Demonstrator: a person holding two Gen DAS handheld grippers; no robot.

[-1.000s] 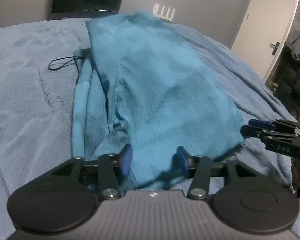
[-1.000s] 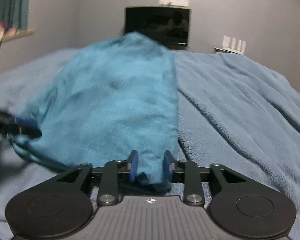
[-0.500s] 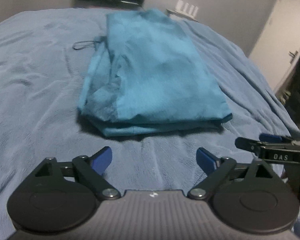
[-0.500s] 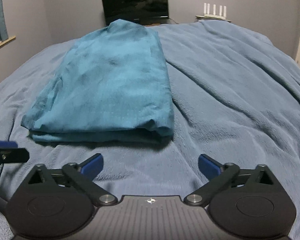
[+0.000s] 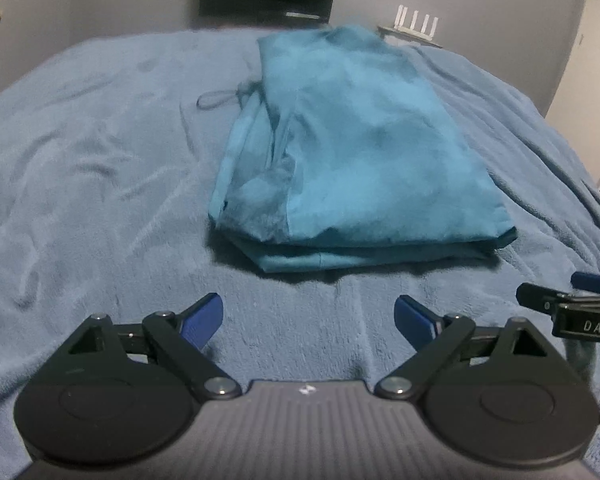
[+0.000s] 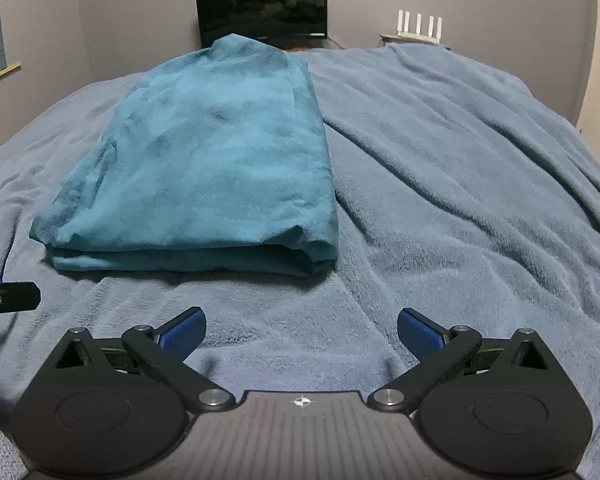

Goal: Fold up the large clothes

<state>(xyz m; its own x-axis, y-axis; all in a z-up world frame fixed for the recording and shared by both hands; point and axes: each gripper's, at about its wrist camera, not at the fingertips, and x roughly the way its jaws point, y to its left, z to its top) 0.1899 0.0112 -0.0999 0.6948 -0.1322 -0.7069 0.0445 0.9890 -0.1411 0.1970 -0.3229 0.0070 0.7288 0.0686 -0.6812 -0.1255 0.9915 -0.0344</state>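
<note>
A teal garment [image 5: 360, 152] lies folded into a long stack on the blue blanket [image 5: 100, 168]; a dark drawstring loop [image 5: 214, 100] trails from its left side. In the right wrist view the same teal garment [image 6: 204, 168] shows its folded near edge. My left gripper [image 5: 308, 320] hovers open over bare blanket, short of the garment's near edge, nothing between its blue pads. My right gripper [image 6: 300, 332] is also open and empty, just short of the garment's near right corner. Each gripper's tip shows at the edge of the other's view.
The blue blanket [image 6: 460, 160] covers the whole bed, with ridges on the right side. A dark screen [image 6: 262, 8] and a white router [image 6: 418, 24] stand beyond the far edge. A white door [image 5: 584, 64] is at the right.
Both grippers let go of the garment's near edge and opened wide. They drew back from it, so the folded garment now lies free on the blanket.
</note>
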